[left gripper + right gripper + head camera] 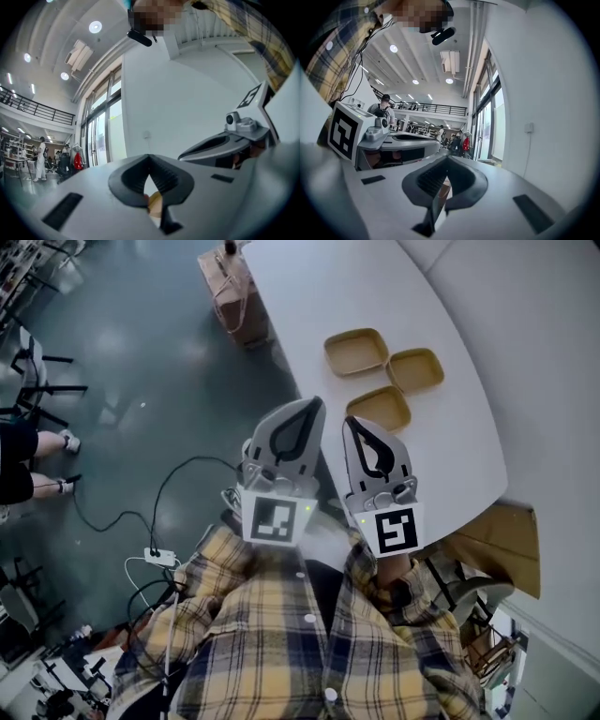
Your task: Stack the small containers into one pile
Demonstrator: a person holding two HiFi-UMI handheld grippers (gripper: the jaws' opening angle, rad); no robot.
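Observation:
Three small tan containers lie empty and close together on the white table (450,296): one at the back left (354,351), one at the right (415,369), one nearest me (379,409). My left gripper (316,403) hovers at the table's near edge, just left of the nearest container, jaws shut and empty. My right gripper (350,421) is beside it, just short of that container, also shut and empty. In the left gripper view the jaws (149,158) meet, with a sliver of tan container (155,204) showing through the gap below. The right gripper view shows its jaws (447,159) closed.
A brown paper bag (232,292) stands on the floor against the table's far left edge. Cables and a power strip (159,557) lie on the floor at my left. A person's legs (37,465) are at the far left. A tan chair (502,535) sits under the table's right end.

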